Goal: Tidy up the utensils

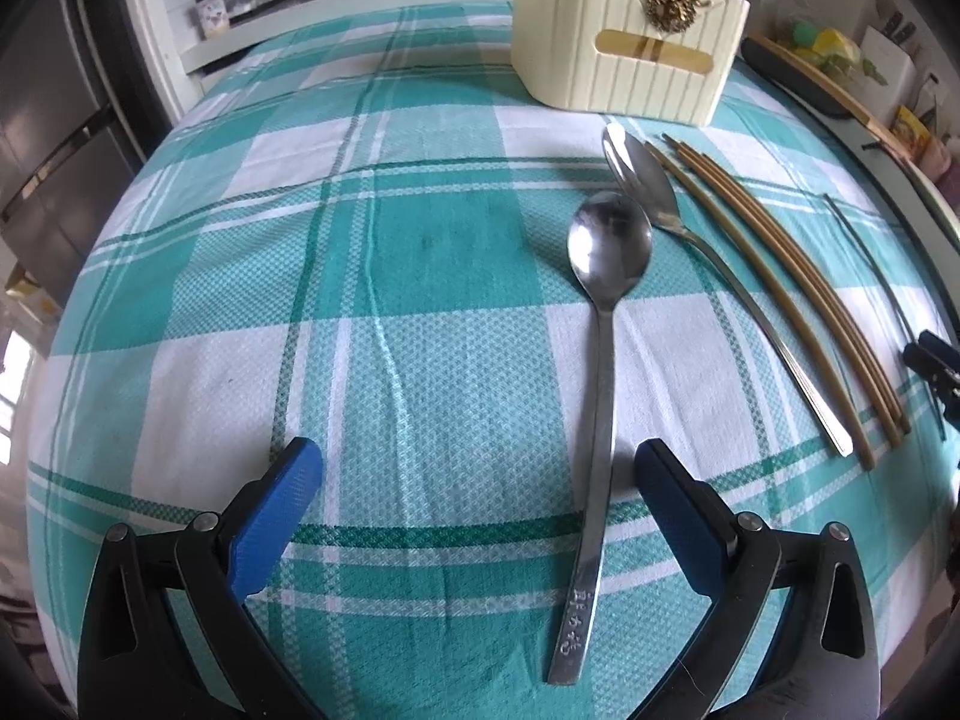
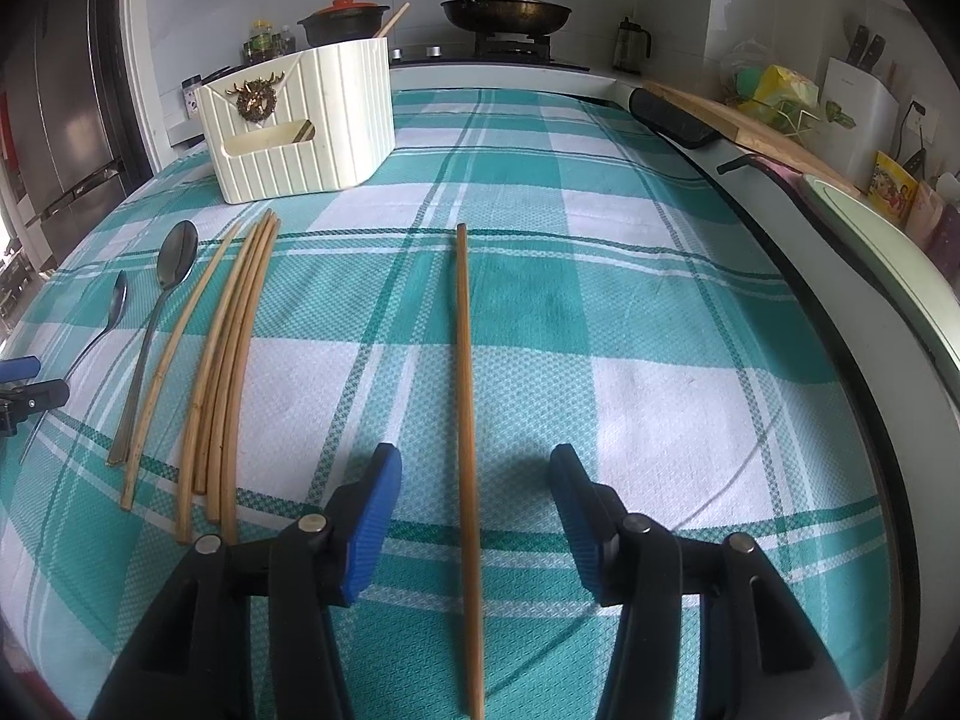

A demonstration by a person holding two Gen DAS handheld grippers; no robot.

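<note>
A: Left wrist view: the left gripper (image 1: 474, 516) is spread; the steel spoon with the stamped handle (image 1: 600, 396) lies lengthwise between its fingers, nearer the right one, bowl toward the cream ribbed utensil holder (image 1: 624, 54) at upper right.

B: Right wrist view: the right gripper (image 2: 474, 510), also spread, straddles the single brown wooden chopstick (image 2: 467, 420). Bare checked worktop (image 2: 660, 360) lies to the frame's right; the chopstick bundle (image 2: 228, 372) lies to its left.
</note>
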